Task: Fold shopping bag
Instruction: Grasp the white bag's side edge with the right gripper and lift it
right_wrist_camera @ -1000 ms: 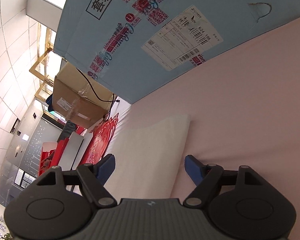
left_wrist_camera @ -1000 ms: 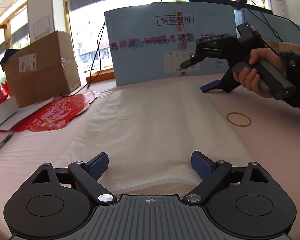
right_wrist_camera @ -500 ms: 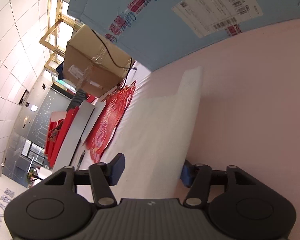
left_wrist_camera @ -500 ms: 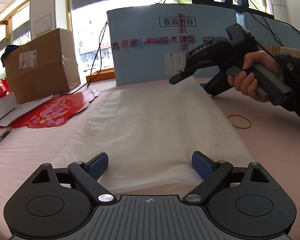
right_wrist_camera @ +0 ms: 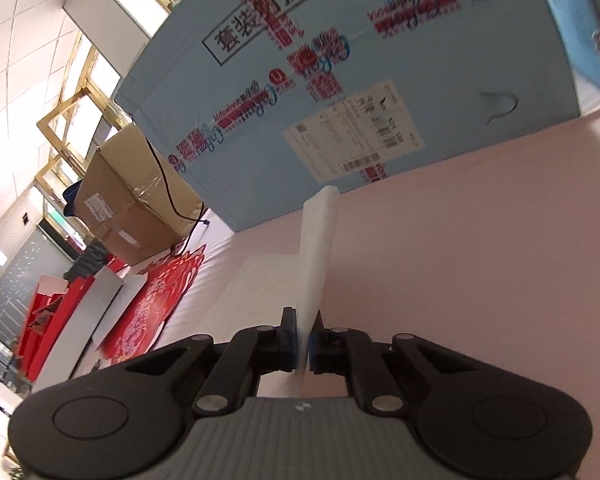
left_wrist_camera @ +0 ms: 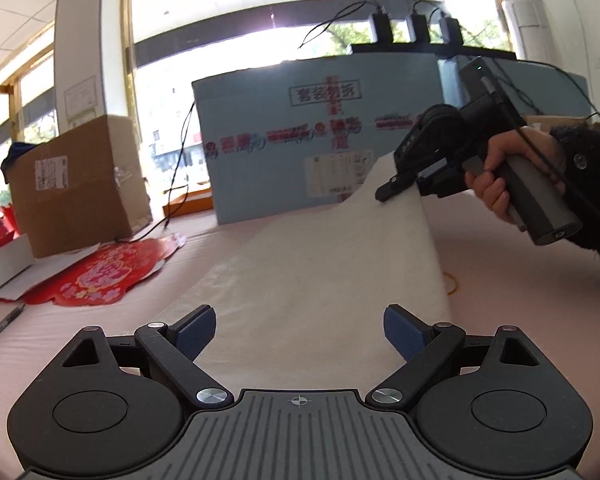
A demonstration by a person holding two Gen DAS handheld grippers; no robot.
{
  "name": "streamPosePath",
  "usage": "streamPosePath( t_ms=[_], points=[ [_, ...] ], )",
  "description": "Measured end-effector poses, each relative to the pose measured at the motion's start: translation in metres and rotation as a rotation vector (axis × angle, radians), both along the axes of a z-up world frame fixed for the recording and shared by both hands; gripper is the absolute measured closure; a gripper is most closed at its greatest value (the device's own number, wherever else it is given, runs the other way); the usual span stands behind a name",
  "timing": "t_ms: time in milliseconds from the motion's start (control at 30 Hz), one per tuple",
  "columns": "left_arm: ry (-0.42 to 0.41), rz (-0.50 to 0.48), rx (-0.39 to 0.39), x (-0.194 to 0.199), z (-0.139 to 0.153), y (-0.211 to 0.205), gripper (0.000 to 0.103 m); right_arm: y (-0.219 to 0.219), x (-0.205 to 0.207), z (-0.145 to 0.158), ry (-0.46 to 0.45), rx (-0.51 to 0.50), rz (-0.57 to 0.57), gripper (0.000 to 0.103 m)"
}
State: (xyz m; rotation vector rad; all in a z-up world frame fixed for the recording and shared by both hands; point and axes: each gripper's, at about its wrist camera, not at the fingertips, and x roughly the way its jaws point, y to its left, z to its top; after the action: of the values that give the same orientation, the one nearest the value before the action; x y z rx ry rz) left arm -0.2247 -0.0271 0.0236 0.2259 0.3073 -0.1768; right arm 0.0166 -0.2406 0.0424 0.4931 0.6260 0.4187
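Note:
A white shopping bag [left_wrist_camera: 320, 276] lies flat and lengthwise on the pink table [left_wrist_camera: 520, 320]. My left gripper [left_wrist_camera: 300, 326] is open, its blue pads [left_wrist_camera: 196, 326] either side of the bag's near end, just above it. My right gripper [left_wrist_camera: 404, 188] is shut on the bag's far right corner and holds it lifted off the table. In the right wrist view the gripper [right_wrist_camera: 302, 344] pinches the thin white bag edge [right_wrist_camera: 316, 248], which rises between its fingers.
A large blue box [left_wrist_camera: 324, 148] stands at the table's back edge. A brown cardboard box [left_wrist_camera: 76, 188] and red paper cut-outs [left_wrist_camera: 108, 272] lie to the left. A yellow rubber band [left_wrist_camera: 451, 283] lies on the table right of the bag.
My right gripper closed on the bag's far right corner and lifted it off the table. My left gripper stayed open at the near end.

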Motion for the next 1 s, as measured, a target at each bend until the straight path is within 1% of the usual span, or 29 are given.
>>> streamPosePath(
  t_ms=[67, 100, 167, 300, 333, 433, 500, 600, 633, 700, 733, 833, 900, 967, 1000],
  points=[
    [-0.008, -0.105, 0.020, -0.002, 0.000, -0.021, 0.010, -0.013, -0.021, 0.004, -0.016, -0.003, -0.061, 0.097],
    [-0.002, -0.152, 0.029, -0.003, -0.002, -0.031, 0.010, -0.021, -0.034, 0.004, -0.024, 0.014, -0.095, 0.097],
    [0.022, -0.208, 0.065, -0.002, -0.009, -0.047, 0.010, -0.034, -0.057, 0.002, -0.038, 0.041, -0.152, 0.097],
    [0.030, -0.228, 0.209, 0.001, -0.024, -0.066, 0.010, -0.057, -0.100, -0.006, -0.059, 0.074, -0.247, 0.097],
    [0.035, -0.234, 0.223, 0.003, -0.024, -0.065, 0.010, -0.064, -0.112, -0.008, -0.062, 0.086, -0.281, 0.097],
    [0.052, -0.251, 0.232, 0.009, -0.022, -0.056, 0.010, -0.081, -0.137, -0.015, -0.063, 0.123, -0.365, 0.097],
    [0.057, -0.262, 0.247, 0.016, -0.019, -0.045, 0.010, -0.089, -0.154, -0.019, -0.076, 0.133, -0.401, 0.097],
    [-0.003, -0.232, 0.344, 0.022, -0.021, -0.031, 0.010, -0.099, -0.182, -0.027, -0.082, 0.149, -0.443, 0.096],
    [-0.009, -0.240, 0.366, 0.024, -0.022, -0.029, 0.010, -0.100, -0.190, -0.032, -0.071, 0.165, -0.445, 0.095],
    [-0.010, -0.293, 0.400, 0.022, -0.024, -0.022, 0.010, -0.099, -0.205, -0.041, -0.055, 0.193, -0.414, 0.095],
    [-0.007, -0.306, 0.406, 0.020, -0.023, -0.022, 0.010, -0.098, -0.209, -0.043, -0.054, 0.194, -0.399, 0.094],
    [-0.017, -0.335, 0.413, 0.014, -0.023, -0.025, 0.010, -0.091, -0.229, -0.052, -0.042, 0.155, -0.326, 0.093],
    [-0.034, -0.350, 0.447, 0.009, -0.024, -0.030, 0.010, -0.094, -0.235, -0.056, -0.030, 0.164, -0.292, 0.093],
    [-0.049, -0.357, 0.473, 0.007, -0.024, -0.029, 0.010, -0.102, -0.243, -0.059, -0.043, 0.169, -0.265, 0.092],
    [-0.046, -0.354, 0.480, 0.009, -0.023, -0.025, 0.010, -0.105, -0.247, -0.059, -0.047, 0.166, -0.256, 0.090]
  ],
)
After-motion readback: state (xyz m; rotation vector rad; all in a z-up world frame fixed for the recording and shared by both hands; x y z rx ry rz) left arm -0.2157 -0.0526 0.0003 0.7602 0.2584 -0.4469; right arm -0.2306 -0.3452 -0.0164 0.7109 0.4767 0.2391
